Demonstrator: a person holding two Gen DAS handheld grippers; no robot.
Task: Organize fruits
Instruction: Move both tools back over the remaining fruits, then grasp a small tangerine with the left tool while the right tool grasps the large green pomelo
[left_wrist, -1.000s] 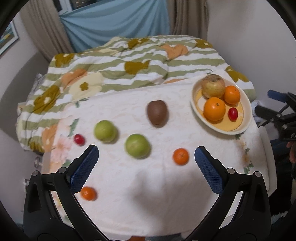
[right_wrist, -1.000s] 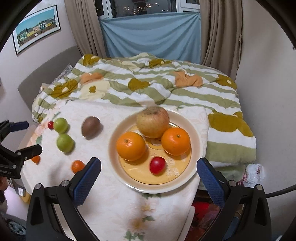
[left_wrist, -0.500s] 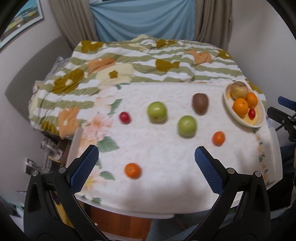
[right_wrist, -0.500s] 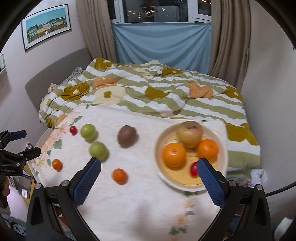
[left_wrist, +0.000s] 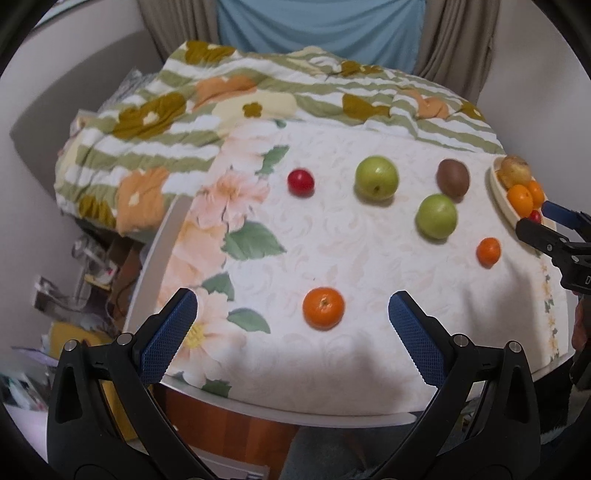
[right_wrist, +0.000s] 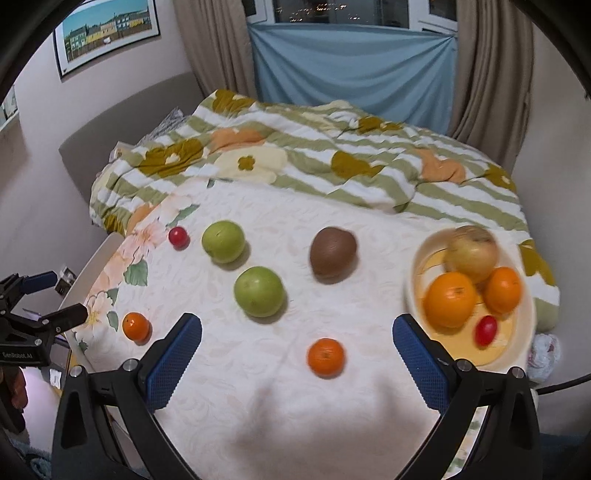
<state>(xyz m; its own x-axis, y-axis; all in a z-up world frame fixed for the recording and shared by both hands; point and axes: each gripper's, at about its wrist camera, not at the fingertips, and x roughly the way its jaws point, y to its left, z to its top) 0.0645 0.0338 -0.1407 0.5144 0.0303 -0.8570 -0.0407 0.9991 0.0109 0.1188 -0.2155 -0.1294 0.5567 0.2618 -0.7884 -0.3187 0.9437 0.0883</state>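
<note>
a: our left tongs (left_wrist: 291, 325) hang wide and empty; a tangerine (left_wrist: 323, 308) lies on the bench (left_wrist: 369, 258) just ahead between the fingers.

b: our right tongs (right_wrist: 297, 354) are wide and empty too, nearer the second tangerine (right_wrist: 326, 356). the plate (right_wrist: 413, 280) sits to their right.

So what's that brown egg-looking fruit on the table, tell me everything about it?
The brown fruit looks like a kiwi: oval, dull, fuzzy-looking skin, whole and uncut. It lies on its side on the white tablecloth, touching no other fruit. The plate is to its right, two green fruits to its left. Neither pair of tongs is near it.
</note>
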